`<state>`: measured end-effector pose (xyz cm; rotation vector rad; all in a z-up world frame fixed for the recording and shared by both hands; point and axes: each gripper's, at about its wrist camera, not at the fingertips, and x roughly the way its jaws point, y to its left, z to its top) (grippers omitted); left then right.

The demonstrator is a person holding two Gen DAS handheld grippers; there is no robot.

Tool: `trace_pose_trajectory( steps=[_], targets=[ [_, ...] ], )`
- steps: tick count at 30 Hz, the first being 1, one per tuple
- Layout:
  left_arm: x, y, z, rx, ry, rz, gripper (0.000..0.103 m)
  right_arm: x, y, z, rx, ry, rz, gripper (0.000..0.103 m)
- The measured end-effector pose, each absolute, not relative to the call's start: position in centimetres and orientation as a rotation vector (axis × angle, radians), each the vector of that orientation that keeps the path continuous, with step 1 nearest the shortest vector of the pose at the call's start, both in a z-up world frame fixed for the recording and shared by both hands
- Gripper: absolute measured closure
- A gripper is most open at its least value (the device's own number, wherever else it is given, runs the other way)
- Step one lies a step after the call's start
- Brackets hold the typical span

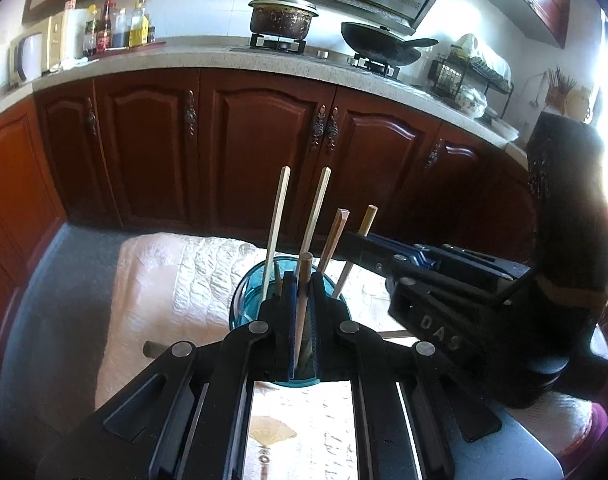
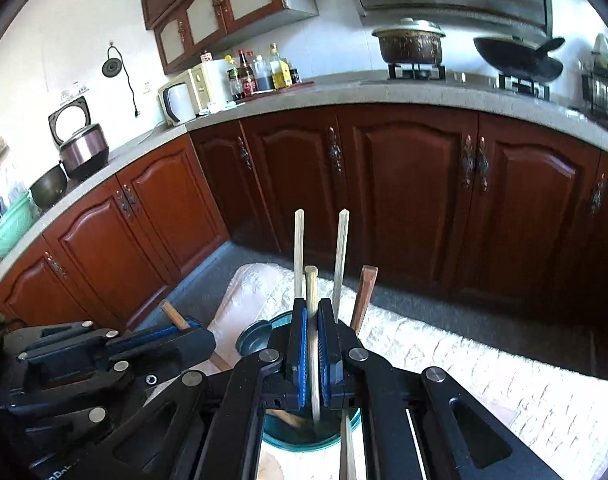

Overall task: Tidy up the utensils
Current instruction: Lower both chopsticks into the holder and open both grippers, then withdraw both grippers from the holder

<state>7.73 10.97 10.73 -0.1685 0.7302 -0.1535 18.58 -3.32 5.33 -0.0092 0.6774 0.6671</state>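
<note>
Left gripper [image 1: 302,304]: jaws are pinching a brown chopstick [image 1: 304,276] between the blue pads, nearly pressed together with only the stick's width between them. The stick is standing close to upright, its lower end reaching down into the blue glass cup [image 1: 246,300], its top poking out above the fingertips.

Right gripper [image 2: 313,332]: jaws are likewise clamping a pale chopstick [image 2: 311,280], pads squeezed tight on its shaft. Its lower end is dipping into the same cup [image 2: 250,340]; its top is standing clear above the fingers.

From the left wrist view, the right gripper [image 1: 354,242] is coming in from the right side, its tips sitting just beside the cup's far rim, with the pale stick gripped there.

Already standing in the cup: two long light chopsticks [image 1: 276,216], leaning slightly, and one reddish-brown chopstick [image 1: 336,236] tilting to the right.

The cup is sitting on a white quilted cloth [image 1: 176,280] spread over a low surface. Dark red cabinets [image 1: 256,140] are running behind, under a speckled countertop [image 1: 208,56].
</note>
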Motion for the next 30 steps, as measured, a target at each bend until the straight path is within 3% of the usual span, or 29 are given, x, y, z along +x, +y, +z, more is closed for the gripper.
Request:
trace_pose_trajectory(
  steps=[1, 3, 4, 7, 9, 14, 20, 30],
  targets=[
    [7.7, 11.0, 10.8, -0.171, 0.733, -0.153, 0.099, 18.7, -3.5, 5.4, 0.004, 0.689, 0.673, 0.097],
    [7.5, 11.1, 10.8, -0.177, 0.735, -0.153, 0.098, 18.7, -4.1, 5.8, 0.021, 0.689, 0.676, 0.085],
    [7.4, 11.2, 10.9, -0.181, 0.737, -0.154, 0.097, 18.6, -4.3, 6.0, 0.025, 0.685, 0.675, 0.075],
    [6.8, 11.3, 11.1, -0.188, 0.736, -0.151, 0.085, 18.3, -4.8, 6.5, 0.035, 0.682, 0.672, 0.073],
    [6.3, 11.3, 11.3, -0.193, 0.728, -0.156, 0.071, 18.0, -5.2, 7.1, 0.044, 0.675, 0.669, 0.073],
    [5.1, 11.4, 11.9, -0.195, 0.709, -0.131, 0.061, 16.5, -6.6, 8.5, 0.063, 0.649, 0.662, 0.07],
    [3.1, 11.6, 12.1, -0.196, 0.686, -0.084, 0.06, 13.4, -8.6, 9.9, 0.061, 0.603, 0.642, 0.063],
    [0.1, 9.8, 10.7, -0.165, 0.679, -0.027, 0.06, 8.3, -10.7, 7.6, 0.046, 0.617, 0.57, 0.062]
  ],
)
